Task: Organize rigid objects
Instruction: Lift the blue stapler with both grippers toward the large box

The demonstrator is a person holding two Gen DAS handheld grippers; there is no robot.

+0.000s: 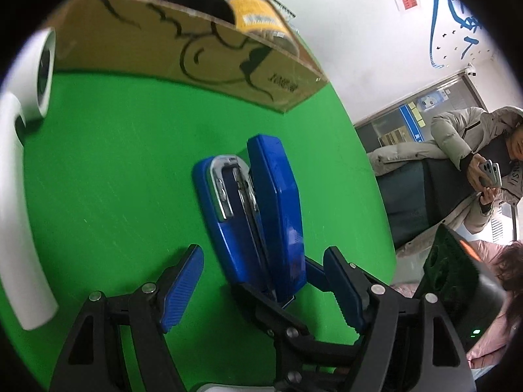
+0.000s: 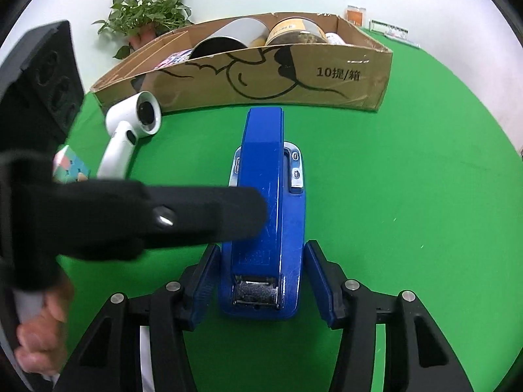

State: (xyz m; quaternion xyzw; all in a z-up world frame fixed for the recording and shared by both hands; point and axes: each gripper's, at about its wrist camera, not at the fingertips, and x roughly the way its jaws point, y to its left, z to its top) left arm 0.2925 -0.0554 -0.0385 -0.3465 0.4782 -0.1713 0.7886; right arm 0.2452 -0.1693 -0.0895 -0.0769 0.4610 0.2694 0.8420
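Observation:
A blue stapler (image 1: 258, 209) lies on the green table (image 1: 114, 163), its nose toward the cardboard box. My left gripper (image 1: 263, 289) is open, its blue pads well apart on either side of the stapler's rear half and touching nothing. In the right wrist view the stapler (image 2: 264, 196) runs straight away from me. My right gripper (image 2: 261, 281) is shut on its rear end, with both pad tips against its sides. One of the right gripper's fingers (image 1: 315, 274) shows against the stapler's edge. A black finger (image 2: 202, 212) of the left gripper reaches in from the left to the stapler's side.
A low cardboard box (image 2: 359, 78) holding tins stands behind the stapler. To its left lie a white hair dryer (image 2: 130, 130) and a colourful cube (image 2: 70, 166), with a potted plant (image 2: 147, 13) behind. Past the table's right edge, a person in a pale coat (image 1: 457, 137) holds a phone.

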